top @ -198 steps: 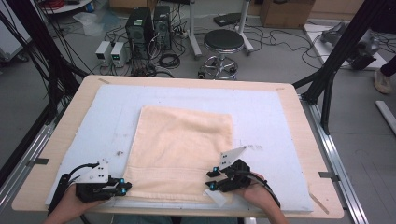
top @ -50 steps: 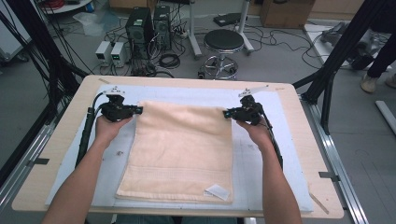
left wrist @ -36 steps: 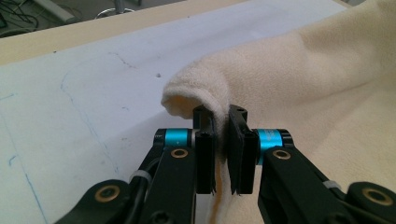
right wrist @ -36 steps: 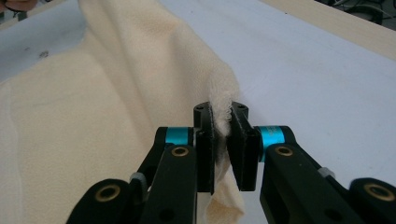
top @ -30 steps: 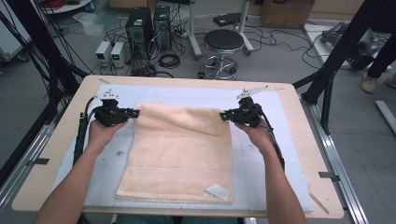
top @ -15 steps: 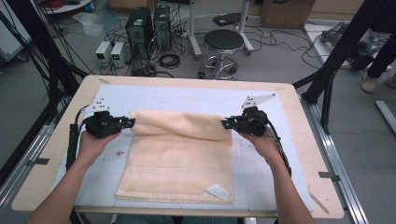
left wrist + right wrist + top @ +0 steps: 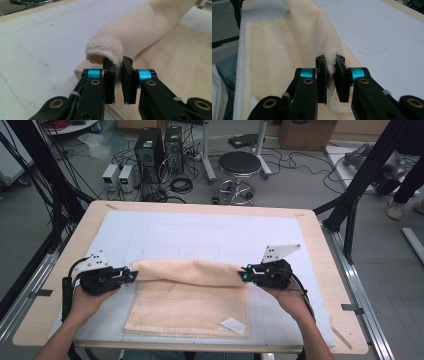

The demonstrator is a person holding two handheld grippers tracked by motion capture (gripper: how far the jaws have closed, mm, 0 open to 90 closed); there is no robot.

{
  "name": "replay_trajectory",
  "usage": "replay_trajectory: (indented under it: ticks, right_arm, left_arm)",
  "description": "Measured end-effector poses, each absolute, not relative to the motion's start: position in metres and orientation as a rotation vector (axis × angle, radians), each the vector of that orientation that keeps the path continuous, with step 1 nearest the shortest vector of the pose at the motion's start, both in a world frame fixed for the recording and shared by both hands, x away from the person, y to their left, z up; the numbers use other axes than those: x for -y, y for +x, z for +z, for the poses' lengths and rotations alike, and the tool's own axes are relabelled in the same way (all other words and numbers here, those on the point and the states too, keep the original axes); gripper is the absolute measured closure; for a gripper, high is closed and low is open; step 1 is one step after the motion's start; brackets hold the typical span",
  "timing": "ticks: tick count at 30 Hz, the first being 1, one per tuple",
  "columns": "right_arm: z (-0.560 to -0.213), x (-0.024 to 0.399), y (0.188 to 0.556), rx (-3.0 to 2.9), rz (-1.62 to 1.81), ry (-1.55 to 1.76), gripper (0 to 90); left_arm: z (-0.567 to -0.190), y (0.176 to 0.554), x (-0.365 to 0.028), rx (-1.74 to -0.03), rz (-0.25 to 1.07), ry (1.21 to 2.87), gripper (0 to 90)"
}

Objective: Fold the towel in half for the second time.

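Note:
A cream towel (image 7: 187,302) lies on the white mat (image 7: 200,235), its far edge lifted and folded back toward the person into a rolled hump (image 7: 187,270). My left gripper (image 7: 131,275) is shut on the towel's left far corner (image 7: 110,53), with cloth pinched between the pads. On the other side, my right gripper (image 7: 243,275) is shut on the right far corner (image 7: 330,58). Both hold the edge a little above the lower layer, about halfway down the towel. A white label (image 7: 233,325) sits at the towel's near right corner.
The wooden table's edge (image 7: 320,250) frames the mat, with bare mat beyond the fold. Off the table's far side stand a stool (image 7: 240,167), computer boxes (image 7: 160,147) and cables. A black frame post (image 7: 365,175) rises at the right.
Both grippers have pulled the towel's far edge toward the person, from near the mat's far part to the towel's middle. The fold has grown over the lower layer.

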State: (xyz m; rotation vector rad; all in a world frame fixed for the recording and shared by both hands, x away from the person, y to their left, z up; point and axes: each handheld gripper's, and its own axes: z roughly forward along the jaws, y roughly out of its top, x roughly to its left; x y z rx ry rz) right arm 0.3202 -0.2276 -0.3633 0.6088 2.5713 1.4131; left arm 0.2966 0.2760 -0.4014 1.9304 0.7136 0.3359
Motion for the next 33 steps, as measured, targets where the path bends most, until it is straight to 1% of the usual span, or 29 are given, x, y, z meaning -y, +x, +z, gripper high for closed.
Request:
replay_trajectory:
  ticks: [6, 8, 9, 12, 16, 17, 20, 26, 29, 33]
  right_arm:
    - [-0.386, 0.228, 0.301, -2.609, 1.399, 0.599, 81.8]
    - [-0.394, 0.228, 0.296, -2.629, 1.369, 0.604, 81.4]
    - [-0.399, 0.228, 0.295, -2.642, 1.366, 0.606, 81.0]
    - [-0.407, 0.23, 0.29, -2.664, 1.352, 0.63, 77.4]
    - [-0.408, 0.23, 0.287, -2.674, 1.356, 0.622, 68.5]
    - [-0.407, 0.229, 0.286, -2.669, 1.356, 0.609, 66.0]
    - [-0.404, 0.226, 0.282, -2.661, 1.338, 0.581, 61.5]
    - [-0.404, 0.222, 0.281, -2.652, 1.313, 0.582, 57.8]
    - [-0.403, 0.217, 0.282, -2.653, 1.312, 0.559, 55.9]
    - [-0.406, 0.212, 0.282, -2.694, 1.272, 0.523, 54.8]
  left_arm:
    - [-0.415, 0.277, -0.279, -0.699, 0.302, 1.967, 80.7]
    - [-0.419, 0.274, -0.28, -0.691, 0.272, 1.979, 78.8]
    - [-0.42, 0.272, -0.28, -0.692, 0.257, 1.989, 76.4]
    - [-0.421, 0.268, -0.281, -0.678, 0.225, 2.013, 62.3]
    - [-0.417, 0.264, -0.283, -0.679, 0.226, 2.013, 46.7]
    - [-0.415, 0.263, -0.284, -0.675, 0.237, 2.013, 44.4]
    - [-0.414, 0.259, -0.285, -0.684, 0.258, 2.01, 41.3]
    - [-0.414, 0.267, -0.282, -0.696, 0.268, 2.01, 38.1]
    - [-0.416, 0.268, -0.273, -0.664, 0.221, 2.024, 39.2]
    - [-0.422, 0.264, -0.262, -0.596, 0.172, 2.095, 43.7]
